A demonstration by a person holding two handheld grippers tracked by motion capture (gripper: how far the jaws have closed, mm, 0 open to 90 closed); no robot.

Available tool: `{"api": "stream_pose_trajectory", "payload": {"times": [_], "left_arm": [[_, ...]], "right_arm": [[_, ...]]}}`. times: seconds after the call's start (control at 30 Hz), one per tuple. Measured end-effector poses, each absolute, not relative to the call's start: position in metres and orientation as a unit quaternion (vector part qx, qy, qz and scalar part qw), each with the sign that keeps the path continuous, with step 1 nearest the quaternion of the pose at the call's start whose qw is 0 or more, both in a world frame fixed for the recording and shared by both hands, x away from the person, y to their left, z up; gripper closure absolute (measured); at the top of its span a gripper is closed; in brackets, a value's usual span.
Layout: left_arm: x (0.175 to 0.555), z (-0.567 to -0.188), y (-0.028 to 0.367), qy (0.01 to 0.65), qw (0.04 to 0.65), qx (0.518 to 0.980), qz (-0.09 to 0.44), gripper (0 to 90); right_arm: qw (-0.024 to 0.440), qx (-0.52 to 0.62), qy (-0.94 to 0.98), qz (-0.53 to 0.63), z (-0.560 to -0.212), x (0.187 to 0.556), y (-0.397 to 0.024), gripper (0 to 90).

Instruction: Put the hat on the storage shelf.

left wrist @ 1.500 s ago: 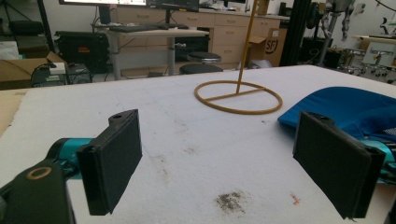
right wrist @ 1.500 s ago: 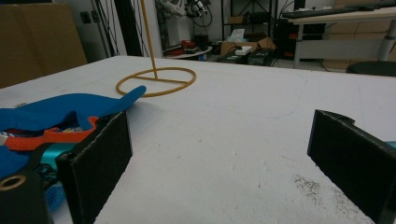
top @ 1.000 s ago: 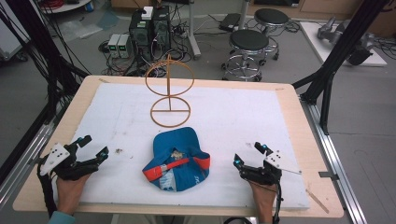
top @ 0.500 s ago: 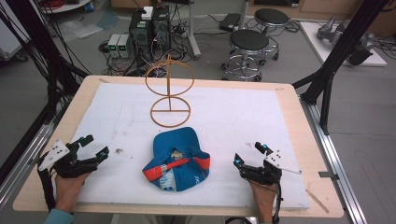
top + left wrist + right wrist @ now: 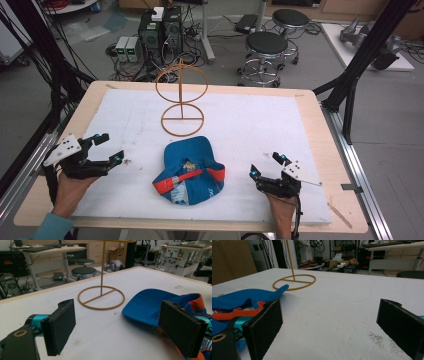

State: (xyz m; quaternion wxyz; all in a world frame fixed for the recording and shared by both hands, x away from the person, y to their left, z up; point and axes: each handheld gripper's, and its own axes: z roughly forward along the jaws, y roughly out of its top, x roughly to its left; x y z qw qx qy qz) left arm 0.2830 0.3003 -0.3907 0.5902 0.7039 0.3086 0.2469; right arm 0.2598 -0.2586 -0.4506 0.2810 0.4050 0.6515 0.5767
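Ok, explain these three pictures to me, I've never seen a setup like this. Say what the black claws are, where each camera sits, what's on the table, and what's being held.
A person sits at a white-topped wooden table, holding a hand-operated gripper in each hand: the left gripper and the right gripper. One picture looks down from above. The other two come from cameras riding on each gripper, so the black pads at the bottom are its own jaws. On the table lie a blue cap with orange trim and, behind it, a tan wire stand with two rings. Both grippers are open and hold nothing.
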Motion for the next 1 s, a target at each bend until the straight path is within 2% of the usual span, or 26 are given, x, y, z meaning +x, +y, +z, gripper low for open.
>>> {"api": "stream_pose_trajectory", "payload": {"times": [0.27, 0.33, 0.7, 1.0], "left_arm": [[0.295, -0.365, 0.263, 0.272, 0.575, 0.746, 0.2, 15.1], [0.3, -0.36, 0.248, 0.255, 0.56, 0.769, 0.172, 15.2], [0.305, -0.363, 0.203, 0.224, 0.54, 0.801, 0.128, 15.6], [0.308, -0.376, 0.165, 0.197, 0.512, 0.831, 0.087, 24.0]], "right_arm": [[0.278, 0.407, 0.65, 0.579, -0.451, 0.26, -0.259, 5.5], [0.279, 0.406, 0.651, 0.578, -0.451, 0.26, -0.259, 5.5], [0.278, 0.406, 0.65, 0.579, -0.451, 0.26, -0.259, 5.5], [0.278, 0.408, 0.65, 0.579, -0.451, 0.26, -0.259, 5.5]]}}
